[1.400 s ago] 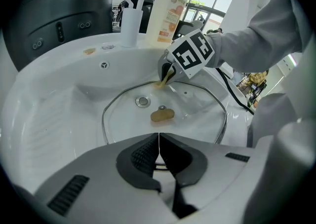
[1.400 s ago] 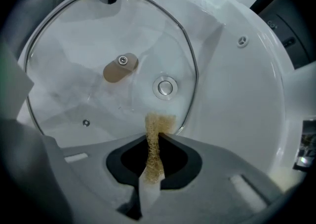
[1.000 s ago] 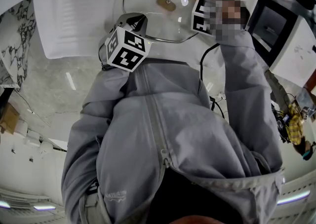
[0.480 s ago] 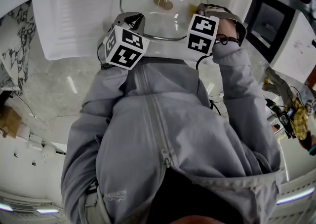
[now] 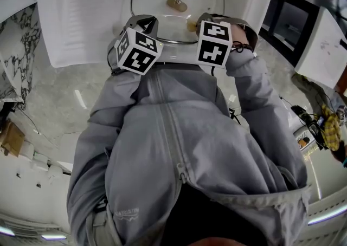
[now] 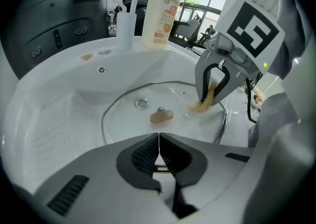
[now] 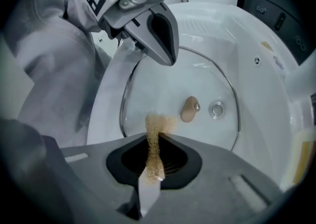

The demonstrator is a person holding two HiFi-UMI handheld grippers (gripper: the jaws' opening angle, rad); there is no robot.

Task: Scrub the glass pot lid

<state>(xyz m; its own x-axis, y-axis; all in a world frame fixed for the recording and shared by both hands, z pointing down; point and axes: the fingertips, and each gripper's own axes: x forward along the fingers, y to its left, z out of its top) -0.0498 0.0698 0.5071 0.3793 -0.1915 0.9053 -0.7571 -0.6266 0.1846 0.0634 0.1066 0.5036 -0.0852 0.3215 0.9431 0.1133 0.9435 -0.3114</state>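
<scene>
right tool [image 7: 154, 144] pinches tan scrub pad [image 7: 157, 125] on glass lid [image 7: 202, 80].

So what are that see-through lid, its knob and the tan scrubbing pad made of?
Lid: clear glass by the look, since the sink drain shows through it, with a shiny metal-looking edge. Knob: matte tan, perhaps wood or plastic. Scrubbing pad: coarse, loose tan fibres, possibly loofah or similar.

Lid [image 5: 162, 17] glass, metal rim [image 6: 105, 114]; sink [image 5: 81, 12] glossy.
</scene>
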